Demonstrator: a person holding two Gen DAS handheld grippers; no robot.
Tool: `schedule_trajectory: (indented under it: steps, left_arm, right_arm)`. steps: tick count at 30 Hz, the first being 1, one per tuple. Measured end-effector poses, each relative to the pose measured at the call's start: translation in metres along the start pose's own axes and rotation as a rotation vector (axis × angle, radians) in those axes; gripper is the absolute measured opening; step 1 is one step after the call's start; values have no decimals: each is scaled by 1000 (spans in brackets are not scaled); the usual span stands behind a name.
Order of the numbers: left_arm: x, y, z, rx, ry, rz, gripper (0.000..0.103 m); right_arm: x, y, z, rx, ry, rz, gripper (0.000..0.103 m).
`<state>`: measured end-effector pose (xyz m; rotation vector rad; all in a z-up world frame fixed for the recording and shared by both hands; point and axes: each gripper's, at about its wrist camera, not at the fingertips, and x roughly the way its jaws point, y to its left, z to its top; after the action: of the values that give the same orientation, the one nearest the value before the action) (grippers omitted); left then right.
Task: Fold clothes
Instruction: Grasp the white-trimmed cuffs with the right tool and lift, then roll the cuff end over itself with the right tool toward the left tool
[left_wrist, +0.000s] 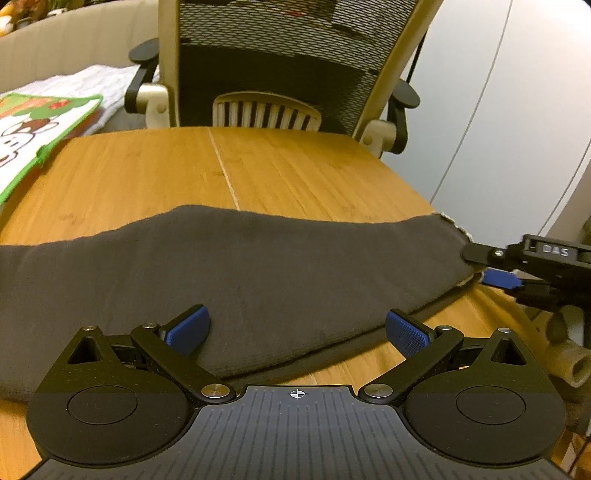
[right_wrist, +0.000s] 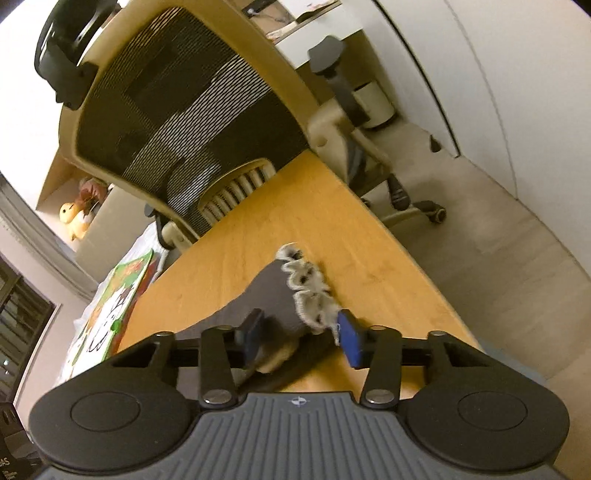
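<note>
A dark grey garment (left_wrist: 240, 273) lies folded lengthwise across the wooden table (left_wrist: 280, 166). Its right end has a pale frilly hem (right_wrist: 310, 291). My left gripper (left_wrist: 297, 330) hovers over the garment's near edge, open wide, and its blue pads (left_wrist: 188, 328) hold nothing. My right gripper (right_wrist: 301, 338) stands at the garment's right end, partly open. The frilly hem and grey cloth sit between its fingers. In the left wrist view the right gripper (left_wrist: 489, 267) has one finger above and one below that end.
A mesh-backed office chair (left_wrist: 280, 59) is pushed against the table's far edge. A green-bordered cartoon picture book (left_wrist: 33, 129) lies at the far left corner. The table's right edge (right_wrist: 417, 266) drops to the floor beside a white wall.
</note>
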<state>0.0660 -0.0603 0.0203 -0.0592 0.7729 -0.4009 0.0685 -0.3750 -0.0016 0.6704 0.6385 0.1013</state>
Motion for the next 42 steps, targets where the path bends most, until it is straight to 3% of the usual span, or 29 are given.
schedule_trajectory:
  steps: [1,8,18,22,25,30,33,34,35,40,42]
  left_arm:
    - [-1,0,0,0,0,1,103]
    - [-3,0,-4,7,-5,8,103]
    - [-7,5,-3,-19,-12,-3,103]
    - [-15,20,14,-102,-15,-16,103]
    - [-19,24,28,-115,-35,-2,103]
    - [-9,-10,48,2,-66,-43,103]
    - [8,-31,55,62,-61,-65,89]
    - [15,-36,57,66,-50,-81,68]
    - [22,-40,59,65,-36,-101,59]
    - [53,-56,57,140,4,-46,61]
    - [59,-51,55,126,11,-40,66]
  right_arm:
    - [3,1,-1,-5,-2,2,33]
    - [7,22,-10,-144,-48,-31,25]
    - [-6,76,-22,-498,-119,-95,18]
    - [-1,104,-51,-718,-70,-65,19]
    - [4,116,-68,-796,-37,-42,19]
    - [8,125,-78,-831,-22,-31,20]
    - [6,125,-80,-837,-23,-25,20]
    - [5,124,-80,-840,-23,-23,20]
    - [4,123,-81,-844,-23,-19,20]
    - [1,119,-81,-826,-22,5,20]
    - [-2,114,-79,-808,-16,27,23]
